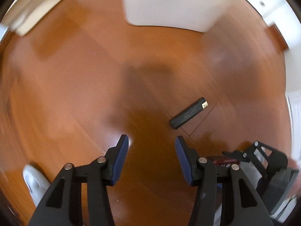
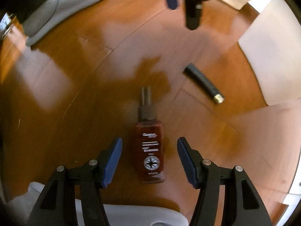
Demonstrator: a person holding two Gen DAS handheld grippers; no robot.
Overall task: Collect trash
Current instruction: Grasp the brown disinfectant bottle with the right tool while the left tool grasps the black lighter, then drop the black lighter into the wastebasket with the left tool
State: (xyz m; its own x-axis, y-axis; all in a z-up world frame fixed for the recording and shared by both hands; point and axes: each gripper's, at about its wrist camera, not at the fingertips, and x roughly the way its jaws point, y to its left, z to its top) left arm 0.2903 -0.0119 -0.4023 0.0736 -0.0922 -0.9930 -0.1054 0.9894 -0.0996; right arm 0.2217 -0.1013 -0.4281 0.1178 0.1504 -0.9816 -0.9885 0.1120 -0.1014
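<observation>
So the brown bottle [image 2: 150, 146] is framed by the spread, empty right gripper [image 2: 149, 145]; beside the bottle, a black lighter [image 2: 203, 82] is neared by the spread, empty left gripper [image 1: 152, 141].

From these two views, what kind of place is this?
Probably a room in a home: a polished wood floor, white furniture, and a person's socked foot beside a lighter and small brown bottle.

Both grippers point down at the floor. The left gripper [image 1: 152, 141] stands parted and empty. The right gripper [image 2: 149, 144] stands parted, its pads gripping nothing.
</observation>
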